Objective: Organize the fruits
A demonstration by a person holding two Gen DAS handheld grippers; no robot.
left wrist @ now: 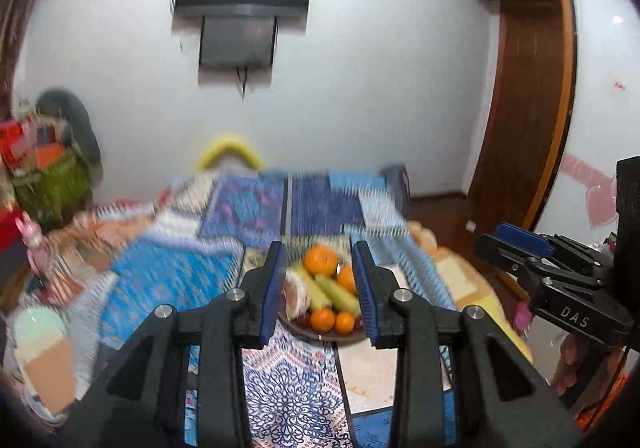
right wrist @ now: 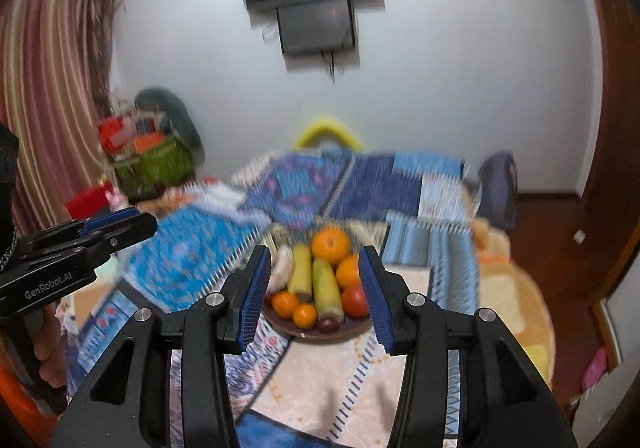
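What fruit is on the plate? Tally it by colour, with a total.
round orange citrus fruits: 4
yellow-green bananas: 2
round red fruit: 1
small dark purple fruit: 1
pale peeled fruit piece: 1
Total: 9, on the brown round plate.

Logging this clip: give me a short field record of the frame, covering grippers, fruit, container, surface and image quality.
left gripper: open, empty, aimed at the plate
right gripper: open, empty, aimed at the plate
fruit: oranges, green-yellow bananas, a red fruit, a dark grape
container: brown plate
surface: patchwork bedspread
image quality: motion blur in both views
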